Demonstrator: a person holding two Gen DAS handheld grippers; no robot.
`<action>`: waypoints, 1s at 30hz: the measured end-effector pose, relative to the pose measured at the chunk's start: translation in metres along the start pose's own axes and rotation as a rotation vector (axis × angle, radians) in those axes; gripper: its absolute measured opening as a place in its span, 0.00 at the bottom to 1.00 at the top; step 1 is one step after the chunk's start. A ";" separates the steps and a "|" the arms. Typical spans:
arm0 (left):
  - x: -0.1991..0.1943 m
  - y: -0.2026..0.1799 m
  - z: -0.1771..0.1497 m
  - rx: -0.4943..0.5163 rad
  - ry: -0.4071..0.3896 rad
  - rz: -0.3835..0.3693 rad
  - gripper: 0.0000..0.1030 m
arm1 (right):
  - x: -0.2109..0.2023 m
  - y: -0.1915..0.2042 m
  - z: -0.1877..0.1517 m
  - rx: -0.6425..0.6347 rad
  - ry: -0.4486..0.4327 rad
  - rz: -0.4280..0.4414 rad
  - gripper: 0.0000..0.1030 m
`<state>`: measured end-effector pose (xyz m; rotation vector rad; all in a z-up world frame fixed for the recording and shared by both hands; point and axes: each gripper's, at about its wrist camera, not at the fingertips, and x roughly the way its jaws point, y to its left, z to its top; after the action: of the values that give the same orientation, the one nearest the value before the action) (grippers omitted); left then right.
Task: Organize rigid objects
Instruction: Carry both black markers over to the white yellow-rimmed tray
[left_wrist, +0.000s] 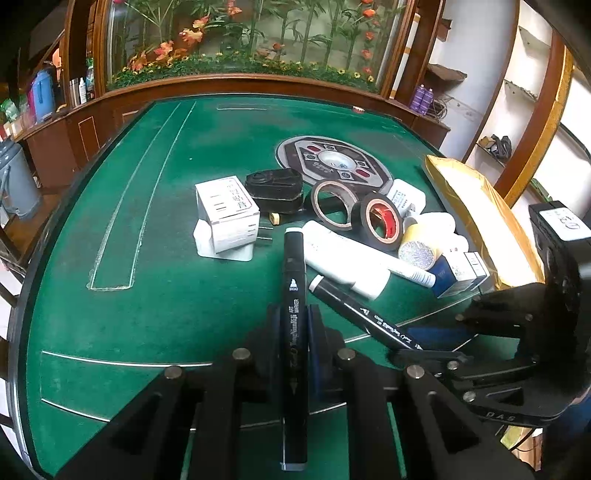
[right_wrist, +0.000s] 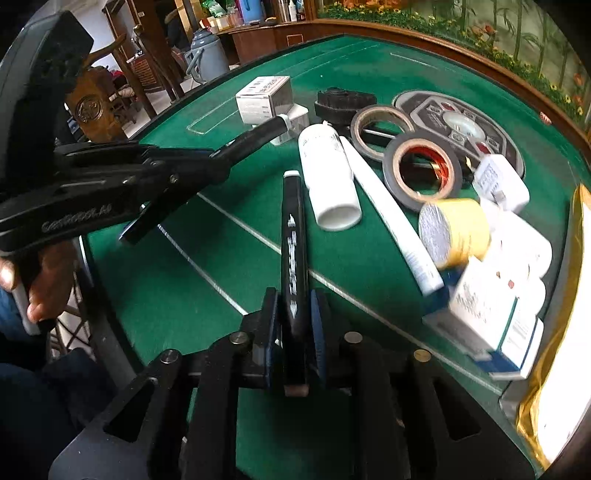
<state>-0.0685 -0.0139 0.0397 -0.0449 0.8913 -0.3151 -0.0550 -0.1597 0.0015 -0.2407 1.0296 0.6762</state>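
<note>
Two black art markers with white caps are the objects in play. In the left wrist view my left gripper (left_wrist: 295, 314) is shut on one marker (left_wrist: 294, 266), which points away over the green table (left_wrist: 166, 295). The right gripper (left_wrist: 424, 339) comes in from the right around the second marker (left_wrist: 354, 306), whose cap lies by a white bottle (left_wrist: 347, 258). In the right wrist view that marker (right_wrist: 293, 229) lies between the right gripper's (right_wrist: 294, 299) pads with a thin gap on each side. The left gripper (right_wrist: 221, 155) holds its marker (right_wrist: 258, 134) at the left.
A pile sits mid-table: white box on a charger (left_wrist: 227, 214), black case (left_wrist: 275, 188), two tape rolls (left_wrist: 334, 205) (left_wrist: 380, 221), yellow roll (left_wrist: 421, 243), blue-white box (left_wrist: 458, 273). A gold envelope (left_wrist: 476, 214) lies at the right edge. A person's hand (right_wrist: 40, 280) grips the left handle.
</note>
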 end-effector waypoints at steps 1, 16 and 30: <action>0.000 0.000 0.000 0.001 0.000 0.001 0.13 | -0.001 0.001 0.001 -0.001 -0.002 0.000 0.25; -0.011 -0.031 0.020 0.042 -0.046 -0.052 0.13 | -0.069 -0.027 -0.026 0.130 -0.216 0.129 0.14; 0.069 -0.212 0.084 0.144 0.067 -0.383 0.13 | -0.160 -0.184 -0.122 0.685 -0.446 -0.200 0.14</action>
<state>-0.0172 -0.2431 0.0762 -0.0727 0.9222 -0.7404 -0.0811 -0.4260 0.0535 0.3878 0.7395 0.1538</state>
